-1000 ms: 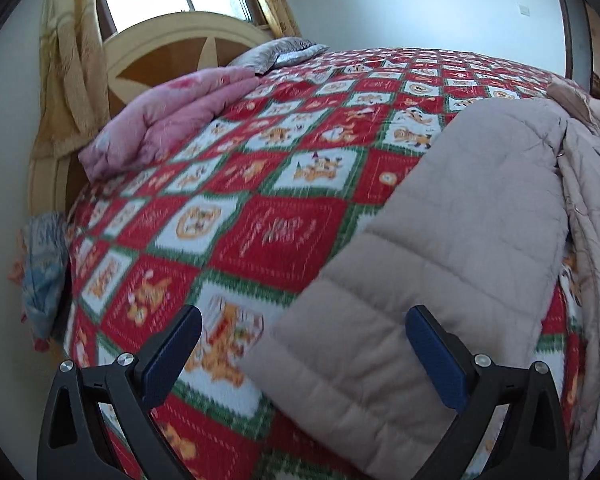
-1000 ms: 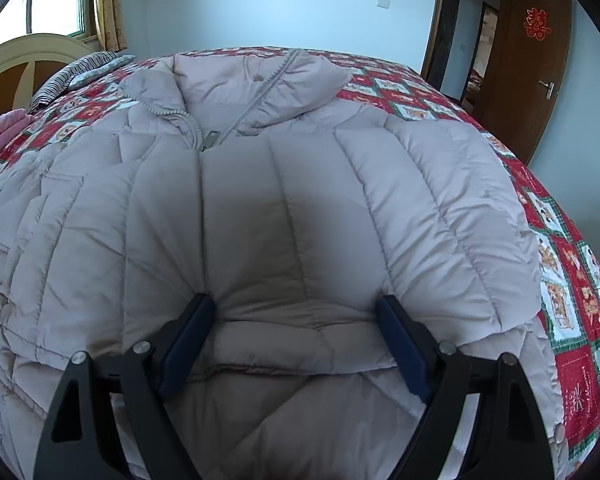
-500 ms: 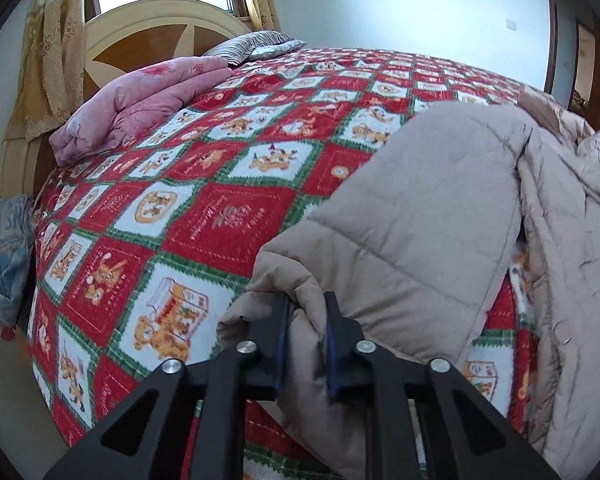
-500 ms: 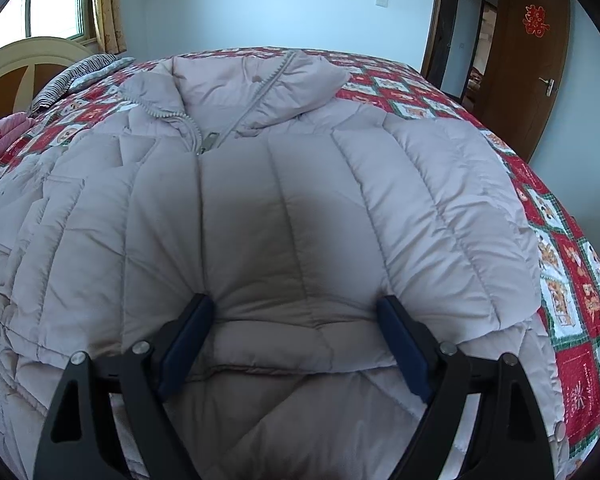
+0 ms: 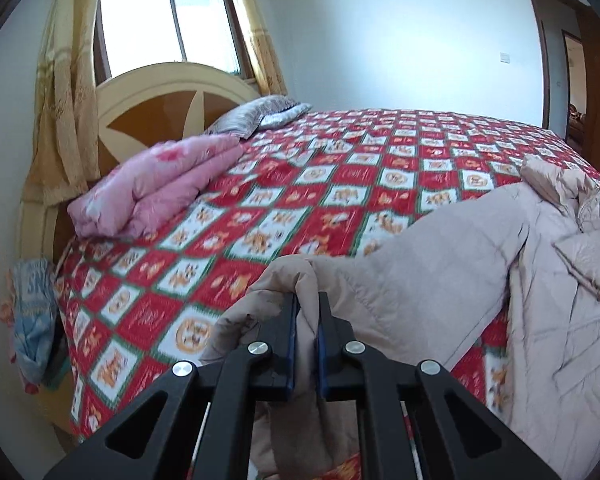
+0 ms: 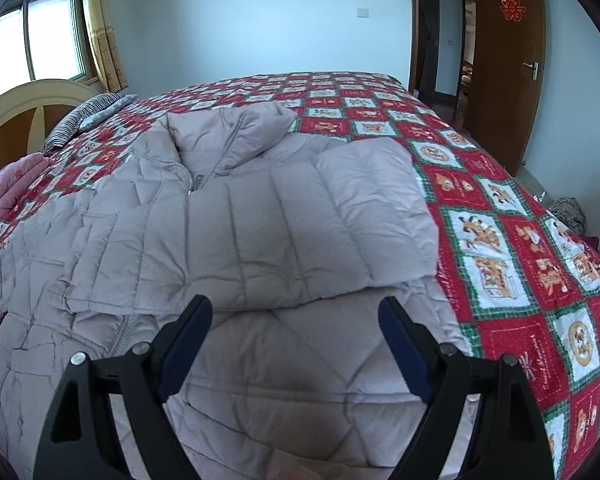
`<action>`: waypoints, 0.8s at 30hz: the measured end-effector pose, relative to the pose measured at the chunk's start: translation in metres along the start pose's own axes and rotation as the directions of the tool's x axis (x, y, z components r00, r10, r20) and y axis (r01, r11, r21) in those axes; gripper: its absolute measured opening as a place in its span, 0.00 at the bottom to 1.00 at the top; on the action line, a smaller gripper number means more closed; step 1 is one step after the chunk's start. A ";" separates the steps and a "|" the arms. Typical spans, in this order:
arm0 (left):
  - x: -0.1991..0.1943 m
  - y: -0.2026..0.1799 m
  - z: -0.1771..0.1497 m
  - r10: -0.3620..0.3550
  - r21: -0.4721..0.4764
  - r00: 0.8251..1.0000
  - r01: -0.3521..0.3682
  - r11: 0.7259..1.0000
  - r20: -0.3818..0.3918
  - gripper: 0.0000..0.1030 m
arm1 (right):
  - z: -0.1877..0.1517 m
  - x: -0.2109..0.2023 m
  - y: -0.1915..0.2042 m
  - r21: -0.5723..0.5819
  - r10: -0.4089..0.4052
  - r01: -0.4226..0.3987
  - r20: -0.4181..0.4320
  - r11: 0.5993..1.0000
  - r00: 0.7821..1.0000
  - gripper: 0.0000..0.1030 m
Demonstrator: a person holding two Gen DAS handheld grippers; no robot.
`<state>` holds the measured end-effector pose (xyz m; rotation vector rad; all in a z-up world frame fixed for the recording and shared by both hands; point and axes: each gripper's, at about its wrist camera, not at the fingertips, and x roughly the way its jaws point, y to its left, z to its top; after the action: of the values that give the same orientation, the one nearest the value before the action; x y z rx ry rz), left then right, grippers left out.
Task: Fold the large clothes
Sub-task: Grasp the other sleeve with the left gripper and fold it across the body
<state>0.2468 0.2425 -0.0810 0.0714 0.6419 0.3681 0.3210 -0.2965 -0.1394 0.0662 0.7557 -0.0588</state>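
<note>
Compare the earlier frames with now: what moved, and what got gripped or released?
The left gripper went from wide open to shut on the sleeve cuff of the beige puffer jacket and has lifted it off the bedspread. The right gripper pulled back from the jacket's folded-over right sleeve, staying open and empty. The pink folded quilt and striped pillow stayed put.

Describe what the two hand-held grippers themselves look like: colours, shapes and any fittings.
The left hand-held gripper and right hand-held gripper match: black plastic linkage arms with triangular cut-outs, round silver pivot screws, and flat dark-blue pads lining the fingers. No cables, markings, sleeves or hands show.
</note>
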 end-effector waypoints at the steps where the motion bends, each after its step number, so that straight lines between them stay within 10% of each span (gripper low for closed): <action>1: -0.001 -0.007 0.007 -0.008 0.008 1.000 0.008 1.000 0.009 0.07 | -0.002 -0.001 -0.003 0.001 -0.009 0.009 -0.007 1.000 1.000 0.85; 15: -0.050 -0.186 0.116 -0.175 0.200 0.960 0.131 0.971 0.219 0.07 | -0.037 0.003 -0.015 -0.017 -0.023 0.023 0.020 1.000 1.000 0.85; 24: -0.062 -0.325 0.103 -0.363 0.361 0.917 0.287 0.887 0.162 0.07 | -0.047 0.010 -0.026 0.044 0.025 -0.026 0.018 0.999 1.000 0.85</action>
<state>0.3638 -0.0784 -0.0210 0.3186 0.4723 -0.0811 0.2938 -0.3187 -0.1815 0.1176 0.7356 -0.0515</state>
